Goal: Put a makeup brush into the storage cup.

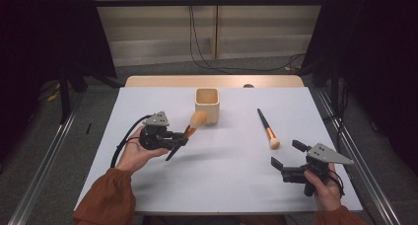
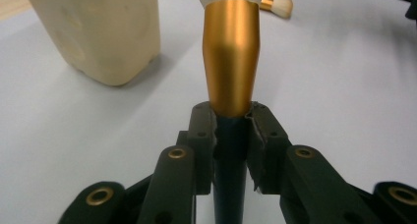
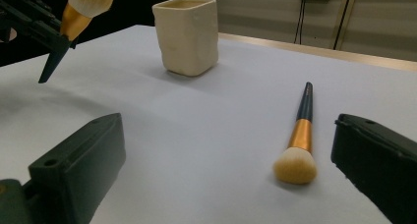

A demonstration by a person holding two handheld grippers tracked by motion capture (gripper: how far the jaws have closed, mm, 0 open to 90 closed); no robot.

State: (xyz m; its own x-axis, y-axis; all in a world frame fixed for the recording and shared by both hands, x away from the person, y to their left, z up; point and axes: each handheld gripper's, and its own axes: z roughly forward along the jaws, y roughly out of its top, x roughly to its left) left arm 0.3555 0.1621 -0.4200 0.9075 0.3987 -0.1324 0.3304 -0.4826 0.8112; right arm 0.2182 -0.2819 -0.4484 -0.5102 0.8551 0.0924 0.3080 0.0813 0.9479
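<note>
Holding one makeup brush (image 1: 190,128) by its dark handle just behind the gold ferrule, the left tool (image 1: 181,138) is clamped on it, lifted clear of the white table (image 1: 222,175). The brush's long axis runs from the handle tip, low and toward the person, up to the bristle head, which points at the cream cup (image 1: 207,105) and hangs just beside its near left wall, not yet above the opening. The coming move likely turns on this: the cup lies ahead and slightly right of the bristle head, so the brush must rise above the rim and be tipped upright before entry.

The second brush (image 1: 266,129) lies flat on the table, handle away from the person, bristles near. The right tool (image 1: 286,154) stands spread and empty, just short of those bristles, and is the nearer tool to it.
</note>
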